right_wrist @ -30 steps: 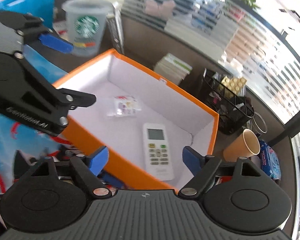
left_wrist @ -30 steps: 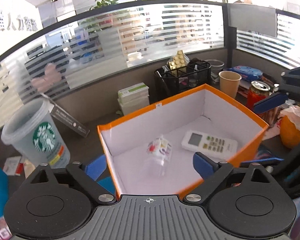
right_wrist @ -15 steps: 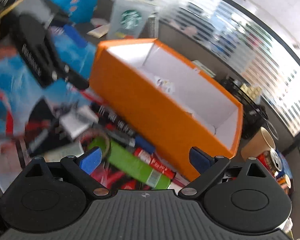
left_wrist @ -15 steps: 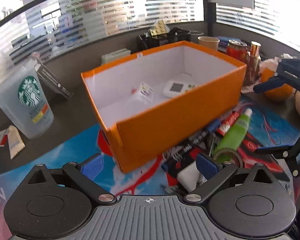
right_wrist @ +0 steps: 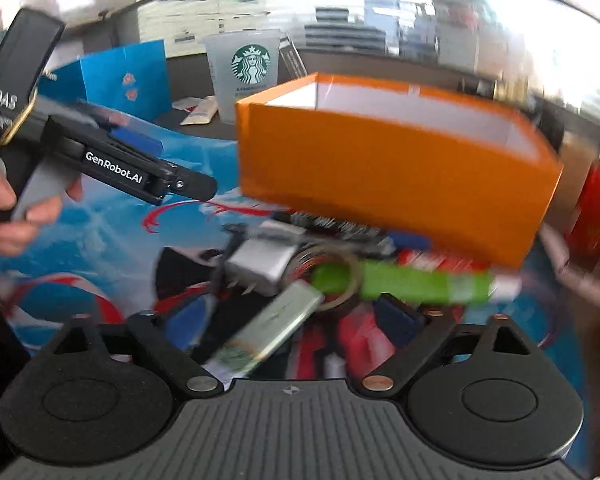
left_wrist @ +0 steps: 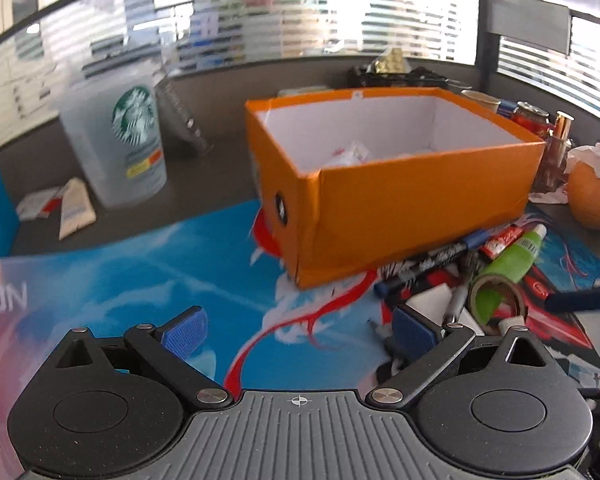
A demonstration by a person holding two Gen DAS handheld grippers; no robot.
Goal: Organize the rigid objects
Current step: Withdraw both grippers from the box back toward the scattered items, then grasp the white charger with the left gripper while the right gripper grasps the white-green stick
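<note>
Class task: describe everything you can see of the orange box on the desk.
The orange box is an open, lidless rectangle, cardboard by its look, orange outside and white inside. It stands upright on the colourful mat, a round hole in one end wall. Small items lie inside, too blurred to name. A dark marker lies along its base, seemingly touching.

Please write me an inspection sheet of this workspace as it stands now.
Surface: dark desk with a blue printed mat.
Job's things: orange box, open-topped, little inside; green tube, tape roll, black marker and silver drive heaped on the mat in front of it.
Clutter: Starbucks cup, sachets, orange fruit, red can.
Grippers: left gripper and right gripper both open, empty.
Cables: nothing seen.
Surroundings: frosted glass partition.
</note>
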